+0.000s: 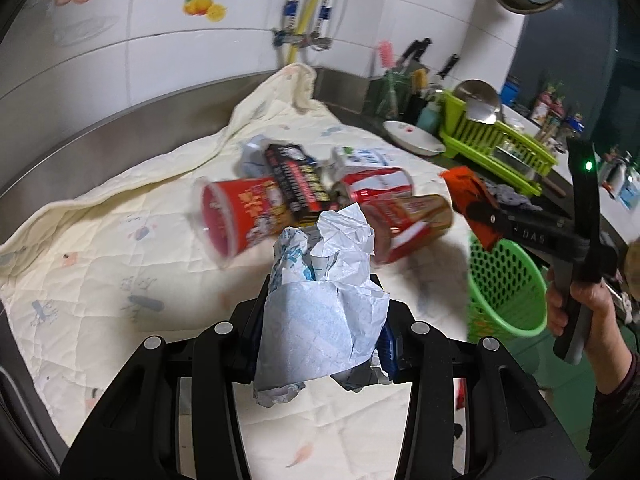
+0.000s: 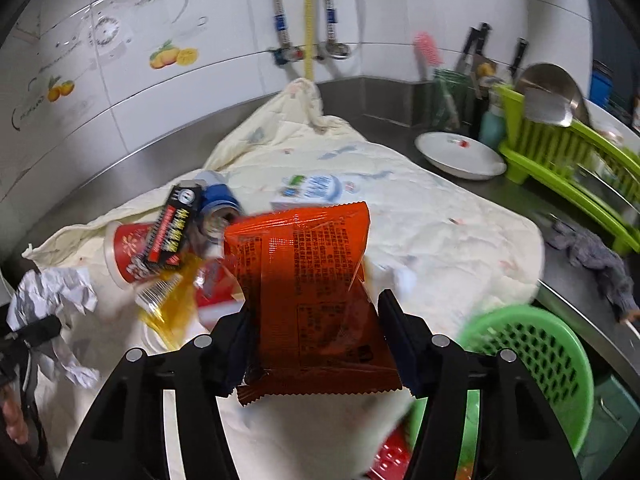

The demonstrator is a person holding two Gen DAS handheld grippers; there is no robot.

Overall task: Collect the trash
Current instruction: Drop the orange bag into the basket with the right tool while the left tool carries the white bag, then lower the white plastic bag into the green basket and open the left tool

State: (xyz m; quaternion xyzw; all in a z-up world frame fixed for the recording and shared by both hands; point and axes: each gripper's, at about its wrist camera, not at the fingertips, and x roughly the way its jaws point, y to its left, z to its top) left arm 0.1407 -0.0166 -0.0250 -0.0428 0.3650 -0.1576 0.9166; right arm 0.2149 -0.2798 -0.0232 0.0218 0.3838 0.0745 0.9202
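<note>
My left gripper [image 1: 324, 300] is shut on a crumpled white and blue paper wrapper [image 1: 324, 300], held above the quilted cloth [image 1: 120, 248]. My right gripper [image 2: 316, 308] is shut on an orange snack packet [image 2: 308, 280]; the packet also shows in the left wrist view [image 1: 468, 200], just above the green perforated basket [image 1: 504, 284], which shows in the right wrist view [image 2: 532, 356] at lower right. On the cloth lie a red paper cup [image 1: 236, 216], a black and red box [image 1: 300, 180], red cans [image 1: 380, 188] and a white carton [image 1: 360, 158].
A green dish rack [image 1: 496, 136] with a steel ladle, a white bowl [image 1: 414, 138], a knife holder and a grey rag [image 2: 592, 256] stand on the steel counter at right. Tiled wall and pipes lie behind. A red item lies below the right gripper [image 2: 392, 460].
</note>
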